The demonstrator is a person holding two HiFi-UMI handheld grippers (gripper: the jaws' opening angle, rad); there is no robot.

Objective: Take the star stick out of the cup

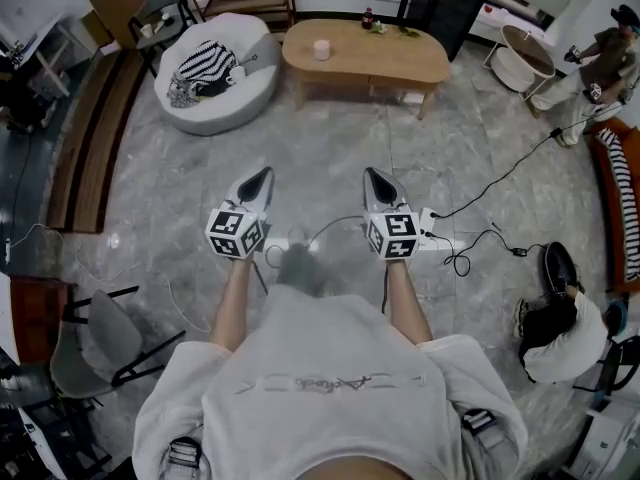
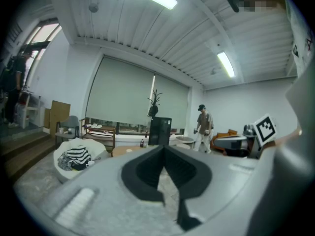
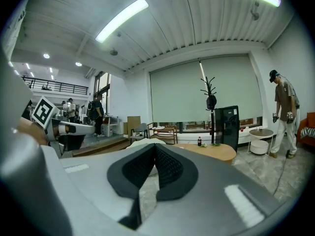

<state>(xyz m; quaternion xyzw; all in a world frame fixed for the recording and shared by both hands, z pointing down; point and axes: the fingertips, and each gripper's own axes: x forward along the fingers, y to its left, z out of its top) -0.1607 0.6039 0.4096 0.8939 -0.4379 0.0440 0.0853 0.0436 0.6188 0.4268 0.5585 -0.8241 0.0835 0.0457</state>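
Observation:
A small pale cup (image 1: 321,50) stands on the oval wooden table (image 1: 400,63) far ahead across the floor. No star stick can be made out at this distance. My left gripper (image 1: 266,172) and right gripper (image 1: 370,173) are held side by side at waist height, well short of the table, both pointing toward it. In the left gripper view my left gripper (image 2: 164,146) has its jaws closed tip to tip with nothing between them. The right gripper view shows the right gripper (image 3: 155,145) shut and empty too, with the table (image 3: 216,152) beyond it.
A round white seat with striped cloth (image 1: 215,68) sits left of the table. Cables and a power strip (image 1: 440,240) lie on the marble floor just ahead. A grey chair (image 1: 95,343) is at my left. One person (image 1: 600,63) stands far right, another (image 1: 560,333) crouches near right.

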